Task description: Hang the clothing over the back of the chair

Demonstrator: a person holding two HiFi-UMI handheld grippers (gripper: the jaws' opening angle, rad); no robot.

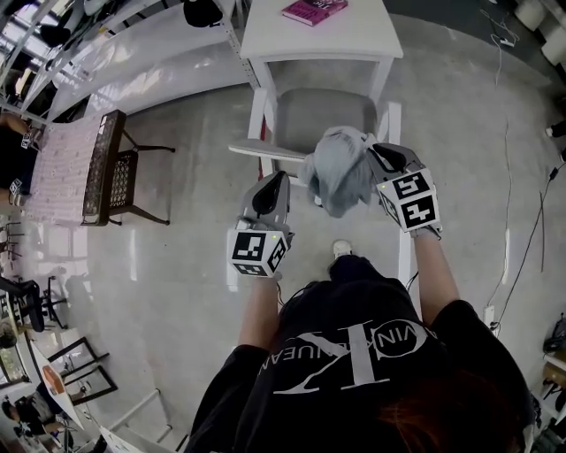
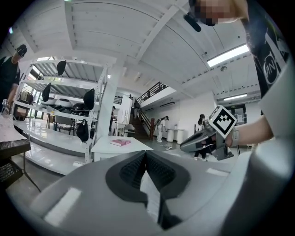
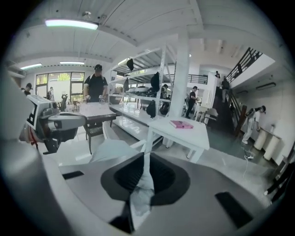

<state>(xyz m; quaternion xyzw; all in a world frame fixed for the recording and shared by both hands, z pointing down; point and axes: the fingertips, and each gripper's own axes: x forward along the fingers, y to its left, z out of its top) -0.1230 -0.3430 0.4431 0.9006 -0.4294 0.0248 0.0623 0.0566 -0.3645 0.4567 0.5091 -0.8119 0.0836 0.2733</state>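
1. Head view: the grey clothing [image 1: 340, 172] hangs in a loose bunch, seen from above over the near edge of the white chair [image 1: 323, 111].
2. The right gripper [image 1: 373, 152] has its jaws pinched on a fold of the cloth. The right gripper view shows pale fabric squeezed between the pads.
3. The left gripper [image 1: 281, 177] is just beside the bundle, not touching it, with its jaws pressed together.
4. Beyond the chair stands a white desk [image 1: 354, 40] carrying a pink book [image 1: 314, 9].
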